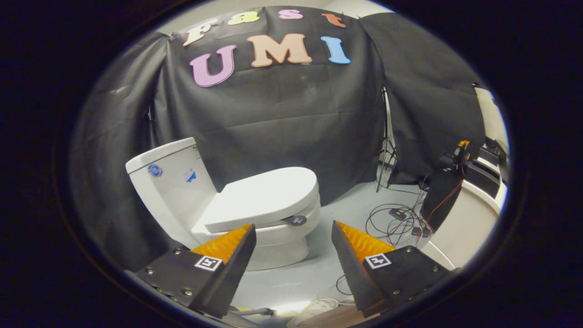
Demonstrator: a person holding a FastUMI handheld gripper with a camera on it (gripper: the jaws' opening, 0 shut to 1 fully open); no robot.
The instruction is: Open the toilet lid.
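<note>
The gripper [294, 230] is spread wide, its two fingers apart with nothing between them but open floor and the front of the toilet [218, 205] beyond. The lid [266, 196] lies flat and closed on the seat, ahead of the fingers and a little to the left, with its rounded front edge nearest the gap between them. Nothing touches it yet.

The main risk, as I judge it, is the approach. The lid's front lip looks thin and smooth, and sits close on the seat, so a finger coming in too high would slide over the top, while one coming in too low could catch the seat as well and lift both. A small dark tab [297, 220] sticks out just under the lid's front edge; a finger could snag on it. Once the lid is rising, a fast push could slam it against the tank [166, 175] behind.

To the right of the gripper, cables [396, 223] sprawl on the floor [319, 269] near a dark box [441, 196] and a pale curved unit [469, 223], with a stand [385, 150] further back against the cloth. More cord [319, 304] lies below the fingers. These sit clear of the straight line to the lid, though whoever carries the gripper could trip on them.
</note>
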